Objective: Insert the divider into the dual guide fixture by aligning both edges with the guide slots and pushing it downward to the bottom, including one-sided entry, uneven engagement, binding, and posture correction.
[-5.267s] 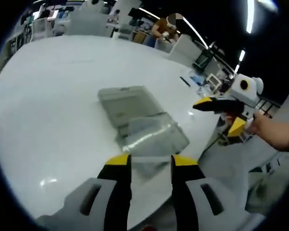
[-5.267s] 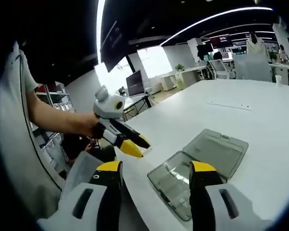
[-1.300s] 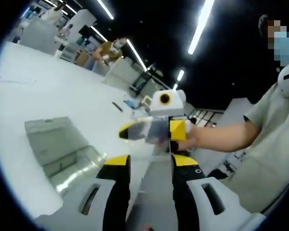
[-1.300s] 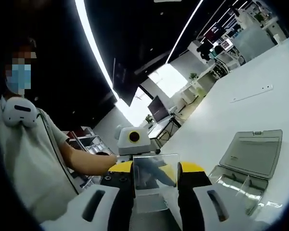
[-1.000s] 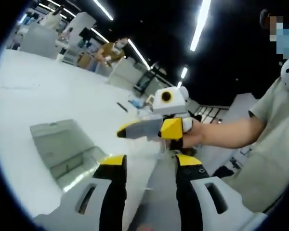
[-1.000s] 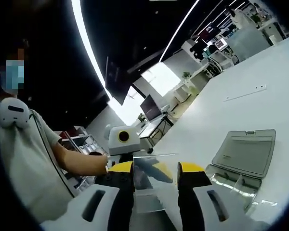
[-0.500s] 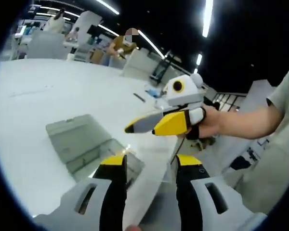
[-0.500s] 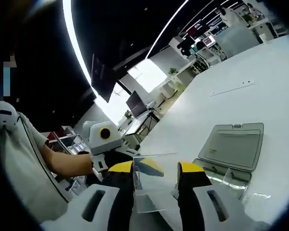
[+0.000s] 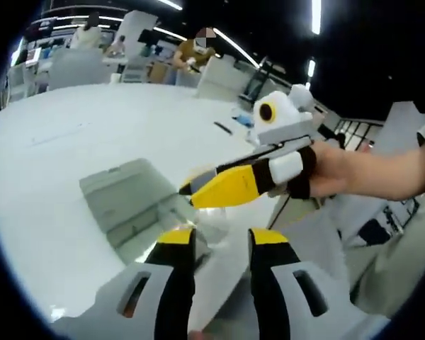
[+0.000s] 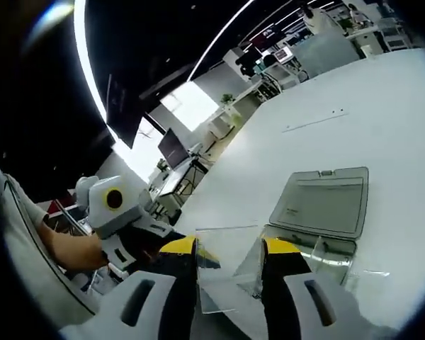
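Note:
A clear flat divider (image 10: 227, 273) stands between the jaws of my right gripper (image 10: 229, 248), which is shut on it. Past it on the white table lies the clear plastic guide fixture (image 10: 308, 253), a box whose grey lid (image 10: 324, 202) is folded back. In the left gripper view my right gripper (image 9: 188, 195) comes in from the right in a hand (image 9: 340, 170), its tips above the fixture (image 9: 138, 234). My left gripper (image 9: 221, 241) is low at the near table edge, open, with nothing between its fingers.
The white table (image 9: 64, 134) stretches wide beyond the box. A dark pen-like item (image 9: 222, 128) lies near its far edge. Desks, monitors and a person (image 9: 195, 51) are in the background. A hand (image 10: 71, 251) holds the left gripper at the left.
The left gripper's jaws have let go of the divider and dropped back. My right gripper keeps it and has carried it down closer to the open box.

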A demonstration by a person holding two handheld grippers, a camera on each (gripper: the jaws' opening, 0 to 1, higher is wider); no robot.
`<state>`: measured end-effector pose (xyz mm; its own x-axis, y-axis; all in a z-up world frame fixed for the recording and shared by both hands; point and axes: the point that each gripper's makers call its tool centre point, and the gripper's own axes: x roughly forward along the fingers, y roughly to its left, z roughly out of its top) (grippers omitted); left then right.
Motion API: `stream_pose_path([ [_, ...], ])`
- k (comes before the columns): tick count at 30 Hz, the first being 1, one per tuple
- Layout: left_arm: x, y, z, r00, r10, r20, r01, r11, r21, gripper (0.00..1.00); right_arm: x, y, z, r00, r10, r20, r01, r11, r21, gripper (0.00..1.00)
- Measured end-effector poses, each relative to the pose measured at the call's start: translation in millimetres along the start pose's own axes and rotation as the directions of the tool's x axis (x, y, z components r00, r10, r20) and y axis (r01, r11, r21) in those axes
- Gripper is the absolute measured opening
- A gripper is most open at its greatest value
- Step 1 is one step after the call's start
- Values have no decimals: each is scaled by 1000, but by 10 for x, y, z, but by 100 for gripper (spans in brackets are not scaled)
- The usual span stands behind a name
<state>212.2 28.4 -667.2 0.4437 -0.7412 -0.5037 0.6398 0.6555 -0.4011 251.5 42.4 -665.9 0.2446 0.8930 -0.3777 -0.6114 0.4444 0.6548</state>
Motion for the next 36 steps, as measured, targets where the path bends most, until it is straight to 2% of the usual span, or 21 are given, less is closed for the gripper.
stream_pose_path([
  [6,33,73,-36,996,87,-26,-87,996,-6,20,54,-33,-44,999,-49,-17,49,999,13,31],
  [17,92,86,-30,988,152,-31,-154,987,-37,17,121,-106,-81,990,-139,-26,139,990,21,31],
  [25,133,207,-69,970,233,-69,-237,970,-51,13,136,-172,-102,981,-190,-25,191,981,36,31],
  [28,152,237,-113,965,246,-90,-252,966,-64,12,134,-181,-104,980,-197,-25,198,979,44,31],
  [36,216,285,-150,959,266,-102,-276,957,-95,9,140,-216,-112,974,-224,-24,225,973,41,31],
])
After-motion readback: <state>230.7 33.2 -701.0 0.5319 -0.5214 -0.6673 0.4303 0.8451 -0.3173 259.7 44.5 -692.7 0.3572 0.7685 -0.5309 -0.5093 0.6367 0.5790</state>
